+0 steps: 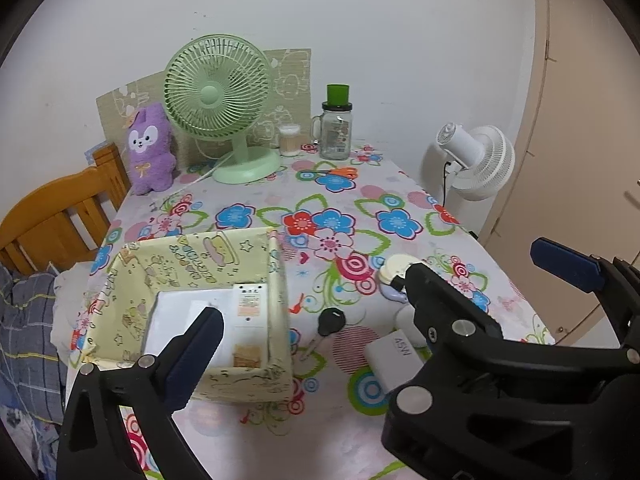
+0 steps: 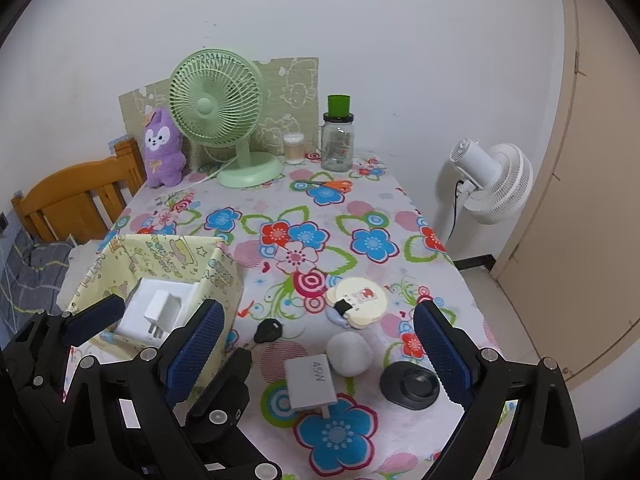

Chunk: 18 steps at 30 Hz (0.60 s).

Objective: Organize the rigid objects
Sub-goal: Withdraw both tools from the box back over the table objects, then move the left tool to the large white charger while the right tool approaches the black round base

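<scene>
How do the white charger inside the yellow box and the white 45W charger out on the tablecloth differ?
The white charger in the box rests on a white item inside the yellow box, prongs toward the camera; the 45W charger lies flat on the floral tablecloth beside the black key. The boxed one looks squarer, the 45W one longer, with printed lettering. Both are white plug adapters, and neither is between any fingers.

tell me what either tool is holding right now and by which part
Nothing is held. The left tool and the right tool are both open with nothing between their fingers; the key and 45W charger lie on the table.
</scene>
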Tool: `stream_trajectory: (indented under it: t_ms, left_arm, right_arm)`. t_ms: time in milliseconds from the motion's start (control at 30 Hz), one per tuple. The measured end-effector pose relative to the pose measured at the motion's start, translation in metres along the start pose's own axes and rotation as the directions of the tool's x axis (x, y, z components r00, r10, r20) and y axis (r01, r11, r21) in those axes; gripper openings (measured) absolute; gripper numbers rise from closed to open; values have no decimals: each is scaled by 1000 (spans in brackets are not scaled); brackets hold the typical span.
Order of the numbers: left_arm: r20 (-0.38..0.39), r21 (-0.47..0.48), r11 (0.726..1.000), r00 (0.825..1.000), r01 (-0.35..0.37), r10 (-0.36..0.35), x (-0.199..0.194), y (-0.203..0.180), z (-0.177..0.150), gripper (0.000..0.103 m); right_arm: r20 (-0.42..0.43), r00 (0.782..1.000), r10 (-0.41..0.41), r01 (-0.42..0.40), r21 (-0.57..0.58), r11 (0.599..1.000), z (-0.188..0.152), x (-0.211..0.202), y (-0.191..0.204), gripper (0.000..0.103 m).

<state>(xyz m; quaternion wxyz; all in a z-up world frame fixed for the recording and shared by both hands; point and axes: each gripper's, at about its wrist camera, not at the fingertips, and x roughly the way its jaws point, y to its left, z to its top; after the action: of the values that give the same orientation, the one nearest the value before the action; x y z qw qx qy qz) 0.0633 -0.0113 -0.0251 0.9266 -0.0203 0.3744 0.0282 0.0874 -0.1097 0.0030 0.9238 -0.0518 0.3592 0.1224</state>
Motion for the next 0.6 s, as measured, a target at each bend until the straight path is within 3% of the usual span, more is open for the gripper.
stream_trajectory:
  t_ms: [600]
  left_arm:
    - [21,29,1000,1000,12,-13,5,-40,-6,103]
  right_arm:
    - [39,998,-43,44,-17,999,-12,-6,-36,98]
